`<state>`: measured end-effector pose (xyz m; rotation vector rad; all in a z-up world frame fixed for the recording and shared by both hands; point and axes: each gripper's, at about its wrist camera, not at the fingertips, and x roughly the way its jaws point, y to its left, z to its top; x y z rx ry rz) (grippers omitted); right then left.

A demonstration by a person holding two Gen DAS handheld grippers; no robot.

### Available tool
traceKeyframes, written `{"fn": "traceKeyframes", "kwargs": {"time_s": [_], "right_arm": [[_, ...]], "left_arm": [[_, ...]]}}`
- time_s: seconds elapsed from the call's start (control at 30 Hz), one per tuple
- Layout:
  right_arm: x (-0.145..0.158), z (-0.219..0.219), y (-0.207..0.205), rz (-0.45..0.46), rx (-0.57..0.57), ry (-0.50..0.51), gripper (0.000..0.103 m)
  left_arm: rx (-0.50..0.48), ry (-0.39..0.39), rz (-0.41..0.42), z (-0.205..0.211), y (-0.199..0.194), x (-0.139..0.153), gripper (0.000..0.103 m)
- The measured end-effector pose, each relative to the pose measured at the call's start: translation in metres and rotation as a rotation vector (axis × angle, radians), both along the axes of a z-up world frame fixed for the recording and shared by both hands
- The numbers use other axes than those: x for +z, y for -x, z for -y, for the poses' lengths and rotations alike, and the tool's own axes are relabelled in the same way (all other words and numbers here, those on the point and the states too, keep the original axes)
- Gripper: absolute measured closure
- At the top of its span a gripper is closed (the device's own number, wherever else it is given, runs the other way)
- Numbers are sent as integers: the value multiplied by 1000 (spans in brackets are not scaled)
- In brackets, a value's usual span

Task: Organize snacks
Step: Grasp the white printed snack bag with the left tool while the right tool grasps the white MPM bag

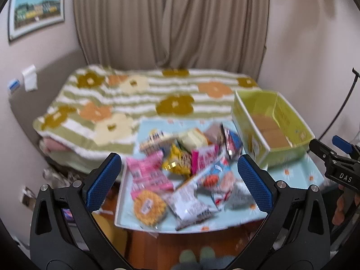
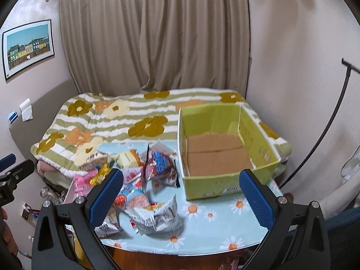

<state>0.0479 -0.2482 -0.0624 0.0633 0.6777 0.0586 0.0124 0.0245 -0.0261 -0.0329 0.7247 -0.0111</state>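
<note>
Both cameras sit on hand-held grippers, above near edge of counter (image 1: 299, 175), looking forward and down toward bed (image 1: 135, 96) and curtain (image 1: 171, 22) at far wall. Left wrist view: placed left, centred over snack pile (image 1: 184, 173), green box (image 1: 272, 123) off to right; picture blurred. Right wrist view: placed right, close to green box (image 2: 225, 144), pile (image 2: 144, 186) lower left. Shared: counter (image 2: 225, 225), pile, box, bed (image 2: 126, 117), curtain (image 2: 155, 33), framed picture (image 1: 36, 9) on left wall (image 2: 28, 45). Each view catches other gripper at frame edge.
</note>
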Motion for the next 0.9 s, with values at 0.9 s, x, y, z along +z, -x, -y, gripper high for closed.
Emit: {"fn": "traceKeyframes", "kwargs": {"time_s": [0.9], "right_arm": [[-180,-38,-45,-174,493,68,1]], "left_arm": [[198,225,-385,14,-55,-203,14]]}}
